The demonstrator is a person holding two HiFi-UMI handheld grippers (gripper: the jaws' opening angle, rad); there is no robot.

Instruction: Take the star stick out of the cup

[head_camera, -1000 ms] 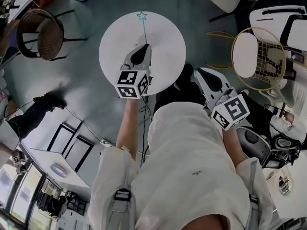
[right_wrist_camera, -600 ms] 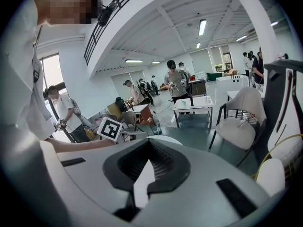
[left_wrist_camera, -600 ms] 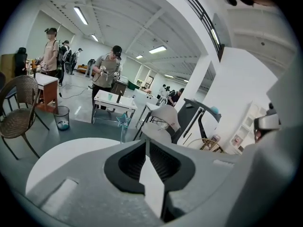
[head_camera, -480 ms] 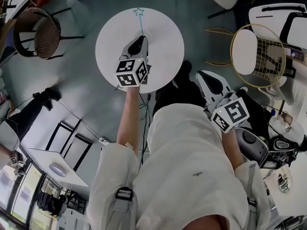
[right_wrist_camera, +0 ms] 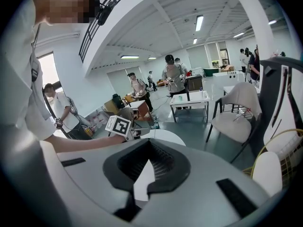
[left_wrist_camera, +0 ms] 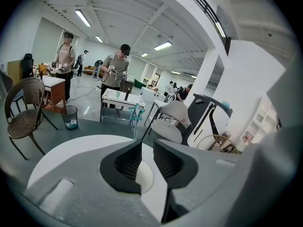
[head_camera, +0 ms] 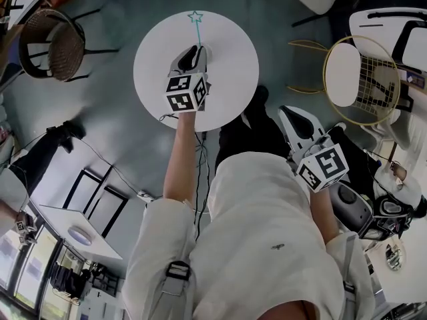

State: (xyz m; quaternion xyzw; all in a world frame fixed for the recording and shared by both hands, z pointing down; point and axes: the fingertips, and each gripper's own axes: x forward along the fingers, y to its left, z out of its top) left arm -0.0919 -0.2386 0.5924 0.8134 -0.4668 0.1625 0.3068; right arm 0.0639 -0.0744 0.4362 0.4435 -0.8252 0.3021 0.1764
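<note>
A thin stick topped with a teal star (head_camera: 195,17) stands at the far side of the round white table (head_camera: 230,59). Its star (left_wrist_camera: 136,112) shows just beyond the jaw tips in the left gripper view. My left gripper (head_camera: 195,51) reaches over the table, and the stick's lower part runs down into the narrow gap between its jaws. The jaws stand slightly apart, open (left_wrist_camera: 147,144). A white cup (left_wrist_camera: 143,176) shows low between them; in the head view the gripper hides it. My right gripper (head_camera: 288,114) hangs off the table by my right side, shut and empty (right_wrist_camera: 149,143).
A wicker chair (head_camera: 50,42) stands left of the table. A gold wire chair with a white cushion (head_camera: 360,79) is at the right. A person's dark leg (head_camera: 40,155) is at the left. A cable (head_camera: 200,159) trails on the floor below the table.
My left gripper has moved forward across the table until its jaws straddle the stick. The right gripper has drifted slightly down and right.
</note>
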